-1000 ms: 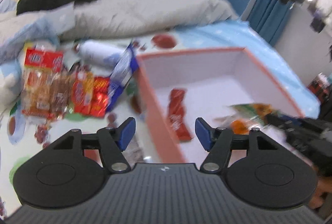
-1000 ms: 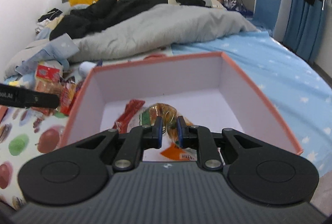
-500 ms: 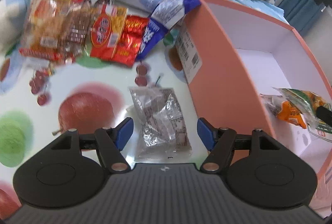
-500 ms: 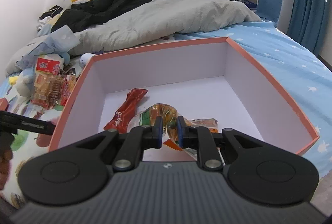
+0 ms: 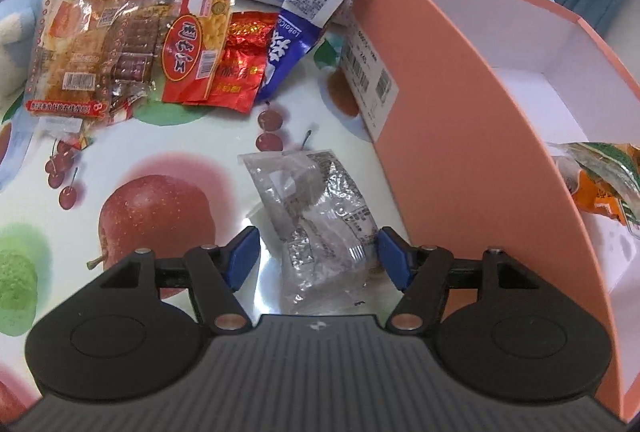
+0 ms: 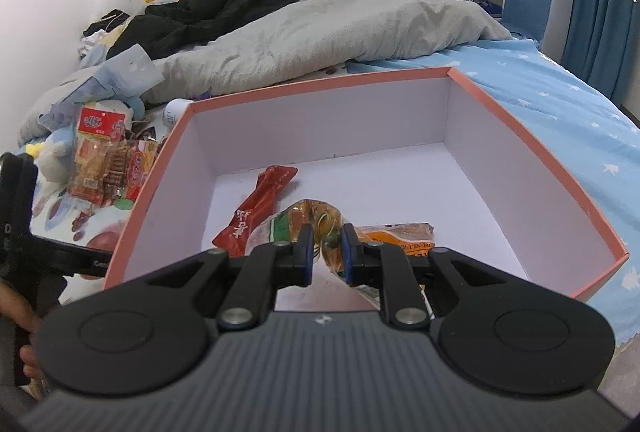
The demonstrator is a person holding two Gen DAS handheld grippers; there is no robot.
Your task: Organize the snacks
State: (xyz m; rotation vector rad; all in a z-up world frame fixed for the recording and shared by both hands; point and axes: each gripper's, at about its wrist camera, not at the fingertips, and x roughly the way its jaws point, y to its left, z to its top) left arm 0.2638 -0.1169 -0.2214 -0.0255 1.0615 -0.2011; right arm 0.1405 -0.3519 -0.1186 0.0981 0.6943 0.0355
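Fruit-print bedsheet (image 5: 168, 136) scene: left gripper (image 5: 318, 252), jaws just closing, straddles a clear packet (image 5: 316, 216) to grab it; right gripper (image 6: 325, 250) pinches an orange-green bag (image 6: 316, 216) over the pink box (image 6: 520, 136) for dropping.

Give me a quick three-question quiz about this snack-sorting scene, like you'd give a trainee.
1. True or false: the long red snack packet lies inside the orange box.
2. Which gripper is shut on a snack?
   A. left gripper
   B. right gripper
3. Fill in: the left gripper's open jaws straddle a ___ packet on the fruit-print sheet.

Key
1. True.
2. B: it pinches the green-and-orange snack bag over the box.
3. Clear; the pads are not yet pressing it.
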